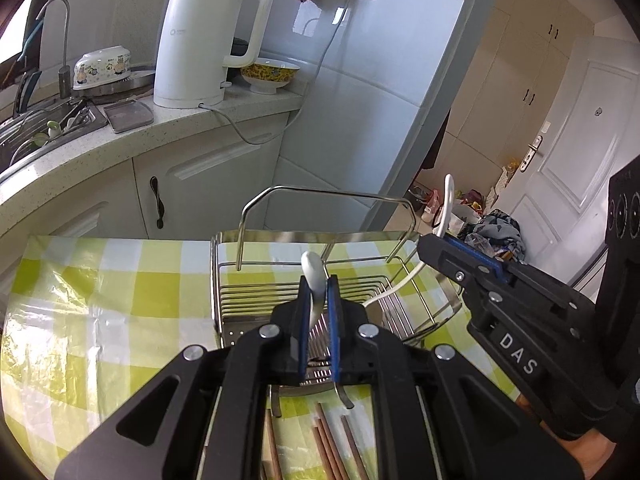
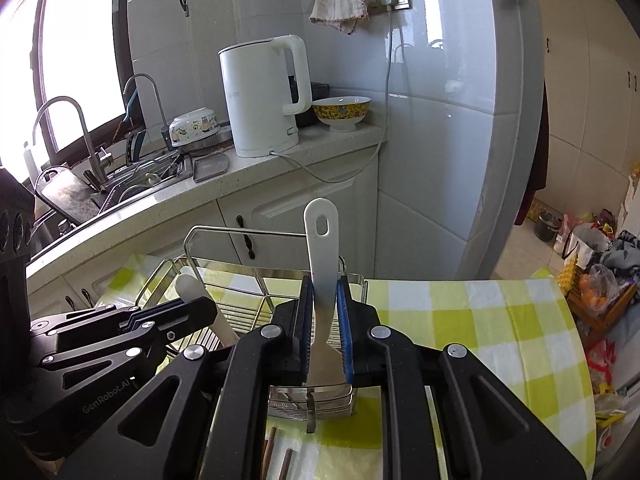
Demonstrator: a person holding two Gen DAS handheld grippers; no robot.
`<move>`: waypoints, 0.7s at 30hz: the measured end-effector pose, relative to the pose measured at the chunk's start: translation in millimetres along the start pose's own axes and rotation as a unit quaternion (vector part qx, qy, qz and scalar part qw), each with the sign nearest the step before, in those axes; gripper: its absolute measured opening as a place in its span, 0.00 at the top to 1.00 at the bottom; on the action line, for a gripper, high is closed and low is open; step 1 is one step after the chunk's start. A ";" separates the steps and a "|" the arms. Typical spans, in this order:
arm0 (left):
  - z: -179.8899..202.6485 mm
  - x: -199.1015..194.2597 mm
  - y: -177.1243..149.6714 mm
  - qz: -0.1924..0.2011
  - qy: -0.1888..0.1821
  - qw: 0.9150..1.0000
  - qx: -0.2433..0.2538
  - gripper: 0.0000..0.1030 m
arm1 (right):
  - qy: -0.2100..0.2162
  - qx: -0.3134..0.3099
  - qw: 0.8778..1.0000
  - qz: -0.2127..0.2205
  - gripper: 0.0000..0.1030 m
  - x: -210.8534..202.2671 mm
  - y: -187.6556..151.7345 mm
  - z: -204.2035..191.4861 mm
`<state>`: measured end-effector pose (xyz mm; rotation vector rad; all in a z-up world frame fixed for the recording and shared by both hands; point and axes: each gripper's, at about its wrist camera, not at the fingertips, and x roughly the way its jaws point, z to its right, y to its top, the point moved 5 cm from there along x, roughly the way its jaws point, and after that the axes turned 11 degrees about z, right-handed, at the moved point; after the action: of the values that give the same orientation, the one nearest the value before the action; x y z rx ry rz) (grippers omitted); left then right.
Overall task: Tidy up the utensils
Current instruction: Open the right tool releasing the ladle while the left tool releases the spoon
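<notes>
My left gripper point(image 1: 319, 284) is shut on a white spoon point(image 1: 313, 276) by its handle, above the steel wire rack point(image 1: 256, 308) on the checked tablecloth. My right gripper point(image 2: 325, 284) is shut on a white spatula point(image 2: 322, 240), handle pointing up, over the same rack point(image 2: 248, 300). In the left wrist view the right gripper point(image 1: 460, 252) sits at the rack's right side with the spatula point(image 1: 447, 196) in it. In the right wrist view the left gripper point(image 2: 200, 308) is at the left with the spoon point(image 2: 192, 286). Brown chopsticks point(image 1: 332, 444) lie on the cloth in front of the rack.
A counter behind the table carries a white kettle point(image 1: 200, 40), a yellow bowl point(image 1: 270, 72), an upturned bowl point(image 1: 102, 66) and a sink point(image 1: 44, 128). Cabinet doors point(image 1: 192, 184) face the table. Bags point(image 2: 596, 272) clutter the floor to the right.
</notes>
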<state>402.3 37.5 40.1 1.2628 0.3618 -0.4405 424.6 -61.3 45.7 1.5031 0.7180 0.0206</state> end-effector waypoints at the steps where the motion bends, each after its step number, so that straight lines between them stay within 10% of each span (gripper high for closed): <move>1: -0.3 -1.2 1.1 0.002 0.003 1.000 0.001 0.81 | 0.000 0.002 1.000 0.000 0.85 -0.5 0.3 0.8; 7: -3.7 -14.4 6.4 0.017 0.009 1.000 0.003 0.70 | -0.010 -0.001 1.000 0.023 0.39 -12.5 8.9 3.1; 21: -44.9 -125.5 -6.7 0.100 0.059 0.992 -0.053 0.43 | -0.039 0.071 0.995 0.059 0.20 -105.6 -30.7 28.2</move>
<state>289.8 94.0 84.5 1.2095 0.3495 -0.1746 340.3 -136.1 59.3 1.6722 0.5759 -0.0004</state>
